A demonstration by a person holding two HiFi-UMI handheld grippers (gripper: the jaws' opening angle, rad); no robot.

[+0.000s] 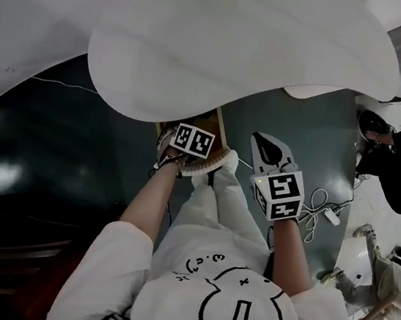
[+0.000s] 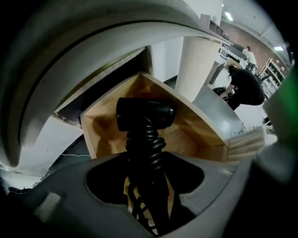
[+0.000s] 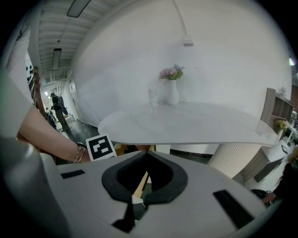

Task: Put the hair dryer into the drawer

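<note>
The hair dryer point(image 2: 144, 116) is clamped in the jaws of the left gripper point(image 2: 145, 158), its long axis aimed into the open drawer point(image 2: 200, 135) just beyond. The jaws of the right gripper point(image 3: 145, 153) are closed on nothing.

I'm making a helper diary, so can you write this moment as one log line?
left gripper: jaws shut on hair dryer | place: over open drawer | right gripper: jaws together, empty

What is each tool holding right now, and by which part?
The left tool grips the hair dryer by its cord-wrapped handle, head toward the open wooden drawer. The right tool is shut and empty.
</note>
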